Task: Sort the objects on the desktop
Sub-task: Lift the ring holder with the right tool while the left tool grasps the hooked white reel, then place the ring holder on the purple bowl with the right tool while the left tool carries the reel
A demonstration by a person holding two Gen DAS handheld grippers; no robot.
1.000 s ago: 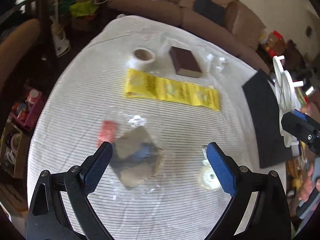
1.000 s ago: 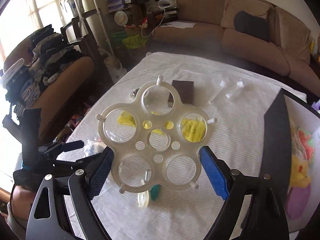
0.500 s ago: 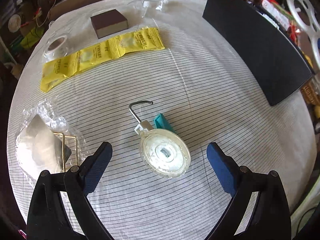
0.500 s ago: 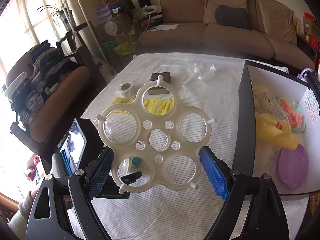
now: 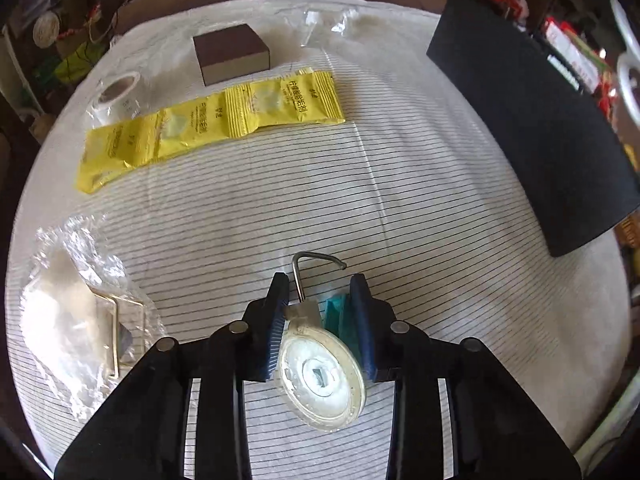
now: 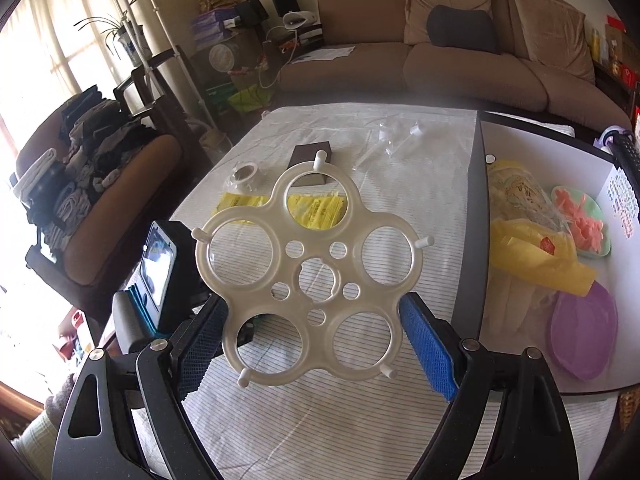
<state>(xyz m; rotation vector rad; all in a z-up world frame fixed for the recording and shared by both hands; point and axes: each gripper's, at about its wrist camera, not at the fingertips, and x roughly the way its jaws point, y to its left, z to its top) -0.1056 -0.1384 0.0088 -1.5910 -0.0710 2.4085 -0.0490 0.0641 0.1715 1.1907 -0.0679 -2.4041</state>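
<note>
A round white disc (image 5: 322,380) with a metal hook (image 5: 316,258) lies on the striped tablecloth (image 5: 360,208), with a teal clip (image 5: 334,312) beside its neck. My left gripper (image 5: 319,284) points down over it. Its jaws are closing, and the blue pads touch the disc on both sides. In the right wrist view a cream plastic rack (image 6: 316,240) of five rings stands upright between the pads of my right gripper (image 6: 314,304), which is shut on its lower edges above the table.
A yellow sachet strip (image 5: 208,120), a brown block (image 5: 232,54), a tape roll (image 5: 116,94) and a crinkled clear bag (image 5: 80,320) lie on the cloth. A black-walled box (image 6: 476,240) at the right holds yellow, pink and purple items. A sofa stands behind.
My left gripper moved from above the clear bag to the hook disc, sank and closed around it. My right gripper carried the rack toward the box, still holding it.
</note>
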